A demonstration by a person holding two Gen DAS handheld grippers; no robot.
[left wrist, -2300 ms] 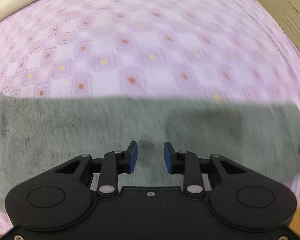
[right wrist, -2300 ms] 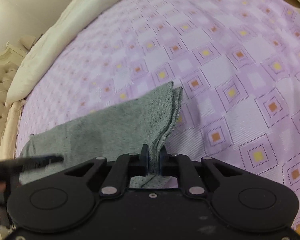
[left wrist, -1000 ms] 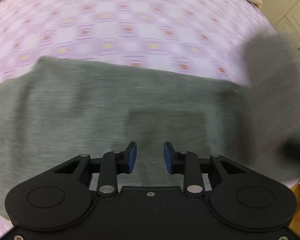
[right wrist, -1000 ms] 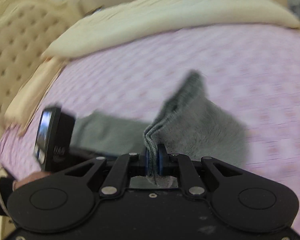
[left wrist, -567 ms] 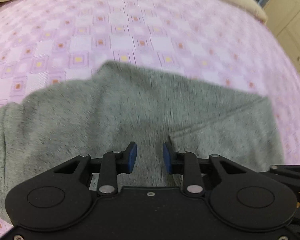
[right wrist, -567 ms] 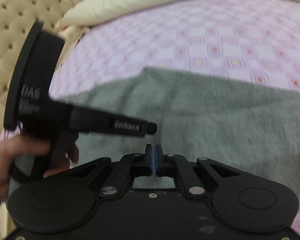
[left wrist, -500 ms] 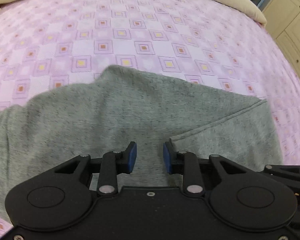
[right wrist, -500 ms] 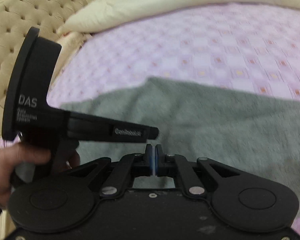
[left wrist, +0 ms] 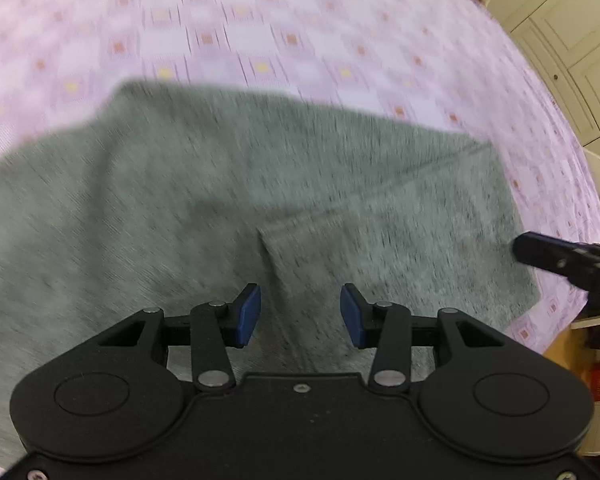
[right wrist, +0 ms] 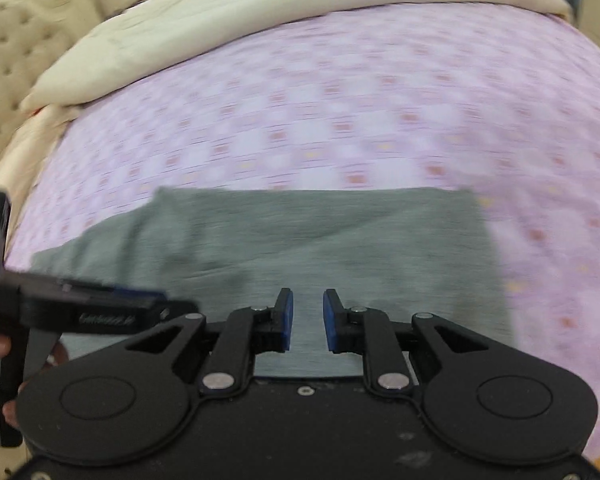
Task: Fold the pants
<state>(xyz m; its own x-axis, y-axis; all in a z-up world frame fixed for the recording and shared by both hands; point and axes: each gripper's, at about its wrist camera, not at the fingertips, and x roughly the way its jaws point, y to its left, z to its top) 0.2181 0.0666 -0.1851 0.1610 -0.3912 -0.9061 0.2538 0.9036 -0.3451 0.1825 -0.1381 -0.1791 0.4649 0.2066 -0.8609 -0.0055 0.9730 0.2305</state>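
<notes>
The grey pants lie folded on the purple patterned bedspread, with an upper layer laid over the right part. My left gripper is open and empty just above the fold's edge. The right gripper's tip shows at the right edge of the left wrist view. In the right wrist view the pants lie flat and my right gripper is open over them, holding nothing. The left gripper and the hand on it show at the left there.
A cream pillow or duvet lies along the far side of the bed, with a tufted cream headboard at the left. Cream cupboard doors stand beyond the bed's right edge. The bed's near corner drops to the floor.
My right gripper carried the pants' end over onto the rest, then opened and let go. My left gripper has opened wider. Both views are blurred from motion.
</notes>
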